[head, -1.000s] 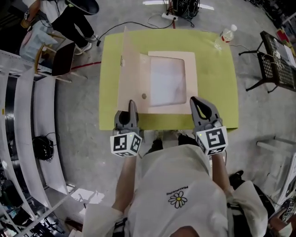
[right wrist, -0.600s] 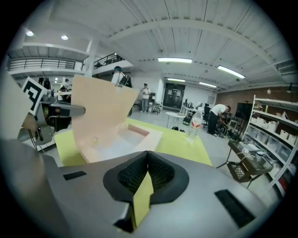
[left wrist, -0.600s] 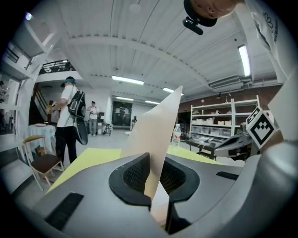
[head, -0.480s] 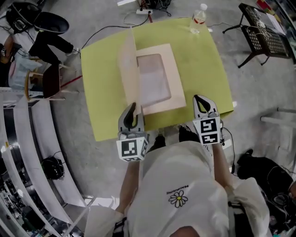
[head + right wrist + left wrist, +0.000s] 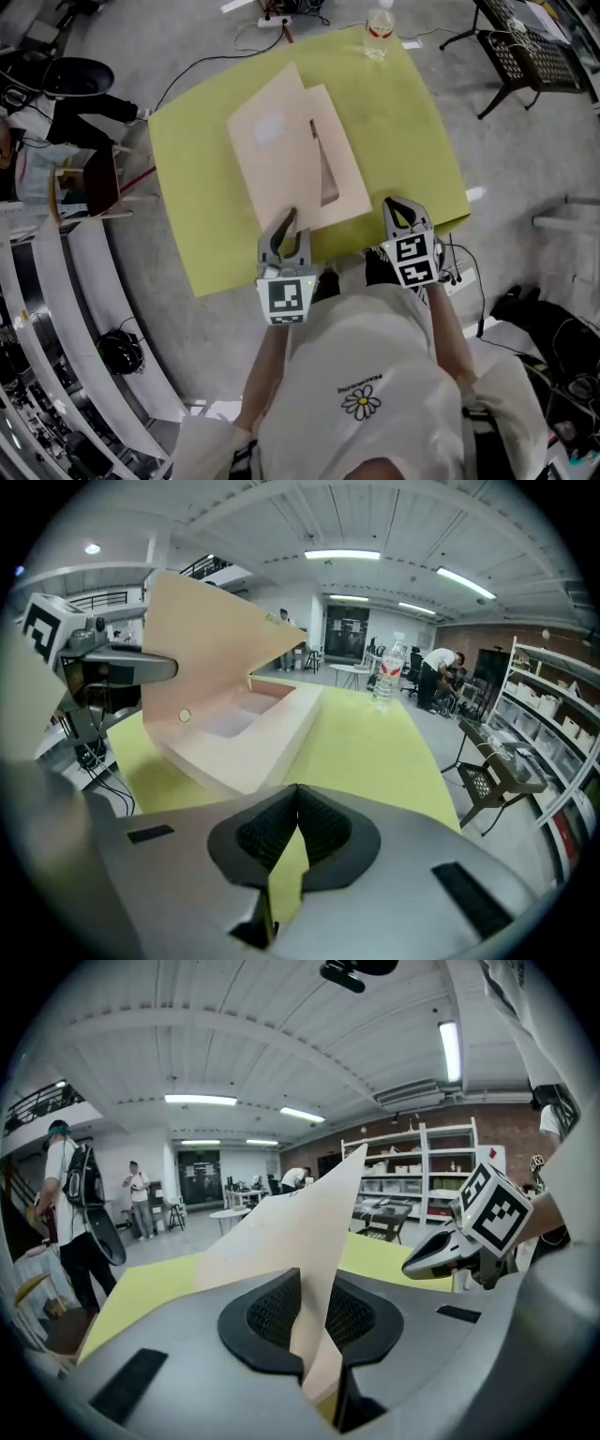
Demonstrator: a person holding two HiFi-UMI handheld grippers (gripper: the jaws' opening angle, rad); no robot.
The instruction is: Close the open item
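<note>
A flat pale-pink box [image 5: 345, 183] lies on the yellow-green table [image 5: 206, 234]. Its hinged lid [image 5: 272, 141] leans over it, leaving a narrow wedge of the inside showing. My left gripper [image 5: 286, 225] is at the lid's near corner. In the left gripper view the lid [image 5: 300, 1232] runs up between the pads, which have just been opening slightly and still rest against it. My right gripper [image 5: 403, 208] hovers over the table's near edge, right of the box, shut and empty. In the right gripper view the box [image 5: 253, 742] sits ahead to the left with the lid [image 5: 202, 639] raised above it.
A water bottle [image 5: 379, 19] stands at the table's far edge. A power strip and cables [image 5: 281, 17] lie on the floor beyond. A chair [image 5: 84, 178] and a seated person are at the left, and a black rack [image 5: 530, 47] is at the far right.
The lid has swung from upright down to the right over the box. My left gripper moved right with it. The right gripper dropped lower toward the table's near edge.
</note>
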